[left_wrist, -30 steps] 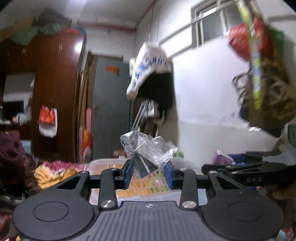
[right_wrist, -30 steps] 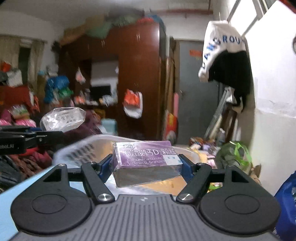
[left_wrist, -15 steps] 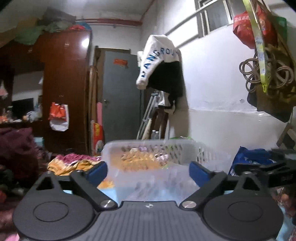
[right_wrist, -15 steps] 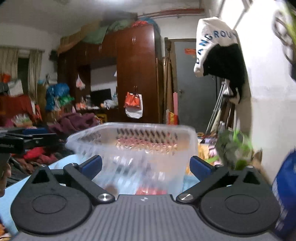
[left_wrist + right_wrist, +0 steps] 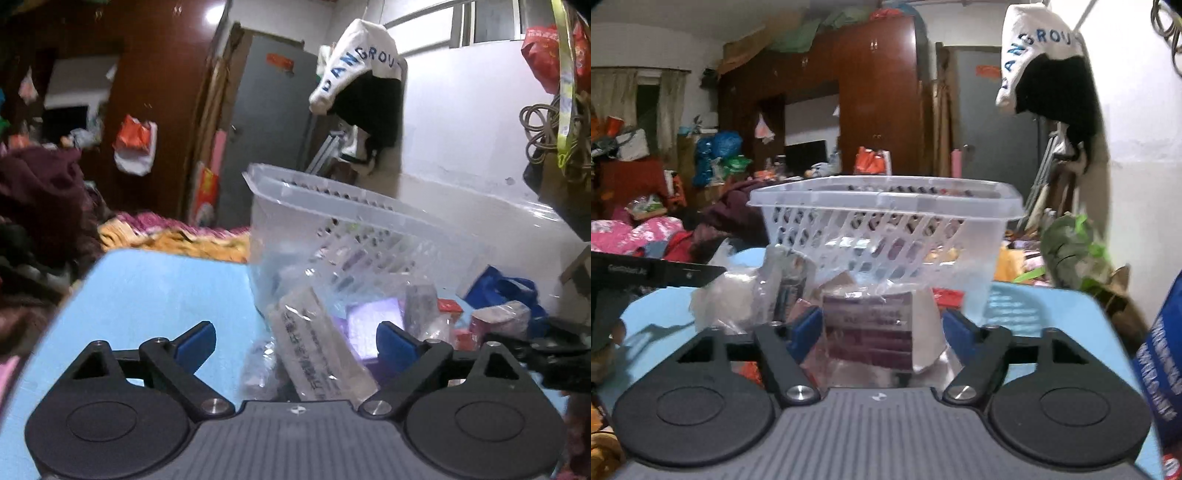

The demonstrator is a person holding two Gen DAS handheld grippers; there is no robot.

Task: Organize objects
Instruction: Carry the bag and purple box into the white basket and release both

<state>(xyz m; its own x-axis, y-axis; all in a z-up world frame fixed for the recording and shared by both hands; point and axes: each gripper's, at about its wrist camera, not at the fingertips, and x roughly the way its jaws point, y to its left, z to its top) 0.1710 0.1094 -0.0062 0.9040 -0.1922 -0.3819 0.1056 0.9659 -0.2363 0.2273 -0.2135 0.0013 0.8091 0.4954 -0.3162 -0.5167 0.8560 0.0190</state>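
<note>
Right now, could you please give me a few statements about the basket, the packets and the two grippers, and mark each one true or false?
1. The clear basket stands on the blue table. True.
2. The left gripper is clamped on a purple box. False: its jaws are spread wide and grip nothing; a long wrapped packet lies on the table between them.
3. The right gripper is open, with a dark maroon packet between its fingers. True.
4. The basket is made of dark wood. False: it is see-through plastic with slotted walls.
5. A white and black garment hangs by the wall. True.
</note>
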